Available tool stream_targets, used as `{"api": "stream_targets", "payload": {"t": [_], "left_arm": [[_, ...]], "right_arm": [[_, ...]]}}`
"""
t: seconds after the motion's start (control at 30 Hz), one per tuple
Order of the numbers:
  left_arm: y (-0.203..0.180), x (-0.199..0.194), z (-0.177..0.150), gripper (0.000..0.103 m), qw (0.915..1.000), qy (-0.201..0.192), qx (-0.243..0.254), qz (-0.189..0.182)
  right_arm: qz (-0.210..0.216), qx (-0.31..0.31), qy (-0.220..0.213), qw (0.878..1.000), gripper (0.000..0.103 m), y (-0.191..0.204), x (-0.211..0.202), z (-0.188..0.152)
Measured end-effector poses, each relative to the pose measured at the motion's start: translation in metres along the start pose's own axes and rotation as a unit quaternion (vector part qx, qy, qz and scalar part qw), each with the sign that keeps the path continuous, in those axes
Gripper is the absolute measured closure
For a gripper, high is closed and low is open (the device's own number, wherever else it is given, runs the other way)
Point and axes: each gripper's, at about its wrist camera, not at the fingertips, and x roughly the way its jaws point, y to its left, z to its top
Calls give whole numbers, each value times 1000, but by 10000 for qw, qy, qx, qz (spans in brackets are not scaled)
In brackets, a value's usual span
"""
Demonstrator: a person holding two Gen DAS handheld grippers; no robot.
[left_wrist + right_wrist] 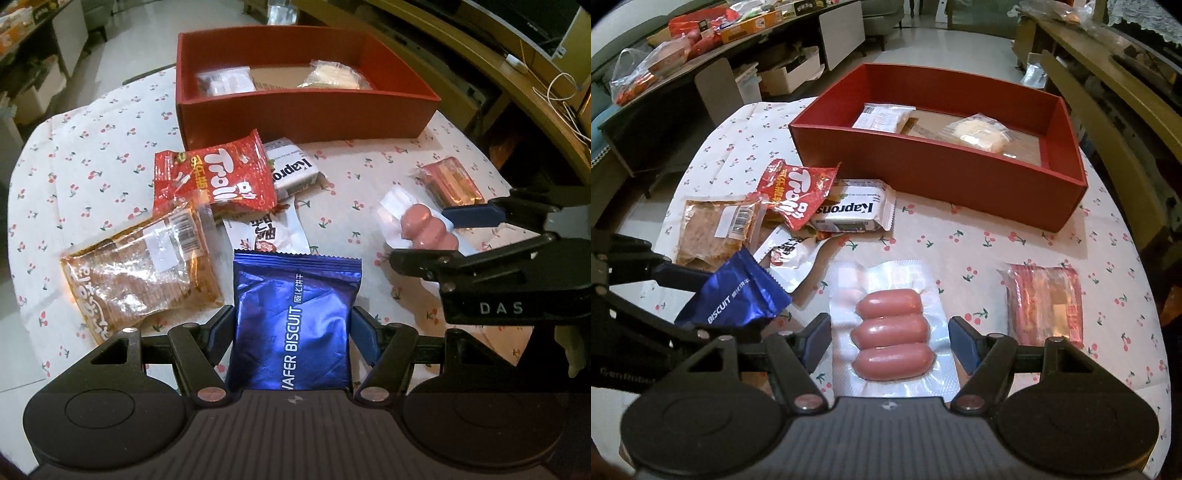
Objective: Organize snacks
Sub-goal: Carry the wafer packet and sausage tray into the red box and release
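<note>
My left gripper [291, 332] is shut on a blue wafer biscuit pack [295, 317], its pads pressing both sides; the pack also shows in the right wrist view [735, 295]. My right gripper [890, 343] is open, its fingers on either side of a vacuum pack of three pink sausages [890, 332], not touching it; the pack also shows in the left wrist view [428, 229]. The red box [303, 110] [934, 177] stands at the far side of the table and holds two clear-wrapped snacks.
On the cherry-print tablecloth [92, 166] lie a red Trolli bag [218, 177], a white Kaprons pack [849, 210], a brown clear-wrapped snack [140, 273], a white sachet [273, 229] and a pink wafer pack [1045, 302]. Shelves and furniture surround the table.
</note>
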Motion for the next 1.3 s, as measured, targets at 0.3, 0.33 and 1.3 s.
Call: {"api": "stream_targets", "payload": {"t": [0.3,0.33,1.3], "left_arm": [[-4,-1,8,30,9999,-132,-37,-16],[-4,-2,10,30,9999,-159,-62,-23],[-10,-19,109,31,9919,-1216,-150,323]], "right_arm": [[-86,179,-108,9997,17,-2,-8,-3],[-107,198,-143,9996,17,-3,-10,-2],[-553,828,-1069,9893,17,-50,-26,84]]}}
